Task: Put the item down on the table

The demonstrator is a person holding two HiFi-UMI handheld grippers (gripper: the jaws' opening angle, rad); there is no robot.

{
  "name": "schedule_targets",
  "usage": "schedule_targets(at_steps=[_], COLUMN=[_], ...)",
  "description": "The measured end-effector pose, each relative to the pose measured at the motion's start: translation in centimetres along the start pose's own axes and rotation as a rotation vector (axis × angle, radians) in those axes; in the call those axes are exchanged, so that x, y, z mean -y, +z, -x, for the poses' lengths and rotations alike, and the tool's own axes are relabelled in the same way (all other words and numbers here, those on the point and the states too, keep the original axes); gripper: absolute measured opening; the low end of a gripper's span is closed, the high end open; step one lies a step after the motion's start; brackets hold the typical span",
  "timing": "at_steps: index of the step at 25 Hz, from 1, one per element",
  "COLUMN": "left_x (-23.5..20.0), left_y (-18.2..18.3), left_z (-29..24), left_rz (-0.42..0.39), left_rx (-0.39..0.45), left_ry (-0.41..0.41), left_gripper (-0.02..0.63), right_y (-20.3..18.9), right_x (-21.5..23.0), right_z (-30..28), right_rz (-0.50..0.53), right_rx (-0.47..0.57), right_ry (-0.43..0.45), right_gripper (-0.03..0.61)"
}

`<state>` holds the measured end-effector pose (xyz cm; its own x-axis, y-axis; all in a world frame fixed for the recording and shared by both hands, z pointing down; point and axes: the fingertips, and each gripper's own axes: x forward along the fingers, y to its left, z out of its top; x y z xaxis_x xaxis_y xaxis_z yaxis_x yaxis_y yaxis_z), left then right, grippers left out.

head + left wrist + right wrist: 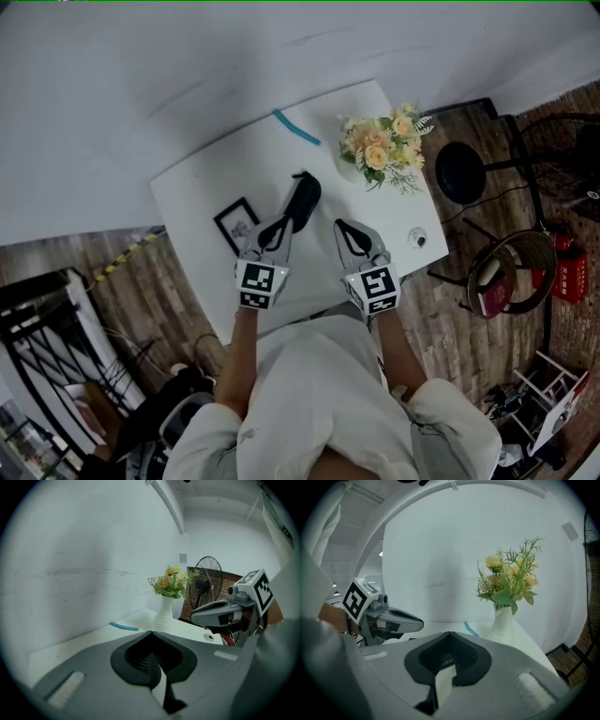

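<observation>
While hovering over the table (216,178), keeping left gripper (284,225) and right gripper (343,228) pressed together on nothing, likely because already set down: black item (304,195) seemingly lying just beyond the left tips.

The black, elongated, round-ended object (303,197) lies on the white rectangular tabletop (216,183); in the head view it sits left of the white vase of cream and peach flowers (379,150), near it but not touching, and slightly closer to the person; its long axis runs from the near side toward the far side, leaning a little toward that vase; 1 small point juts from its far end; its surface is dark and plain, the material too small to tell; its near end meets the tips of the left gripper (284,223), whose 2 jaws stand together; whether they pinch it cannot be told.
</observation>
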<state>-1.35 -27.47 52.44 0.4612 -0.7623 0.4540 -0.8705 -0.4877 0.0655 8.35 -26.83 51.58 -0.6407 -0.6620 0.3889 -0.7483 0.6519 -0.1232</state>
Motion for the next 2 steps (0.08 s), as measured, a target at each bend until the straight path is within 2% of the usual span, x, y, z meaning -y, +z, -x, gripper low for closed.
schedule_targets(at_steps=[2], left_x=[-0.18], left_y=[-0.23], left_z=[-0.29], left_rz=[-0.003], left_rx=[-0.004], left_ry=[-0.001], left_gripper=[0.014], right_y=[-0.03], right_x=[0.14], right_z=[-0.29], right_rz=[-0.001], right_rx=[0.000], right_ry=[0.002], right_gripper=[0.003])
